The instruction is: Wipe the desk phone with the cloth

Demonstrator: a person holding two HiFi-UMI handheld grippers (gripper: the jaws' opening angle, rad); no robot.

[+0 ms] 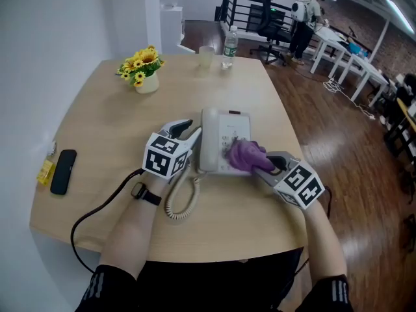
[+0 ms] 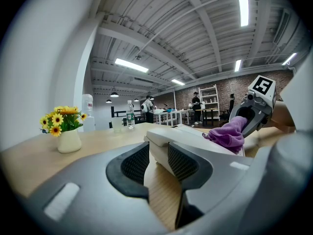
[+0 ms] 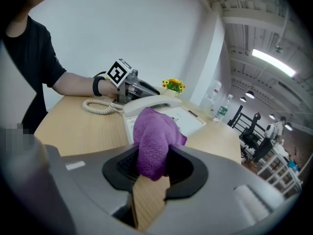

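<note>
**Holding the cloth on the phone**

Nearest the person, two hand-held grippers flank one phone on the pale wood surface. The left hand-held gripper sits just beside the phone's left edge; its jaws stand apart, clamped on nothing, with the end of the handset just ahead of the gap. The right hand-held gripper comes in from the phone's right, its jaws closed on one purple cloth. The cloth bunches out of the jaws toward the left and lies on the keypad side of the phone.

The phone's long axis runs away from the person, with the handset along its left side parallel to that axis and the keypad to the right. One coiled cord loops from the phone's near left corner back toward the person.

At the surface's left edge, well apart from the phone, lie one black device and one small yellow item. Farther off stand one pot of yellow flowers, one clear cup and one bottle.
</note>
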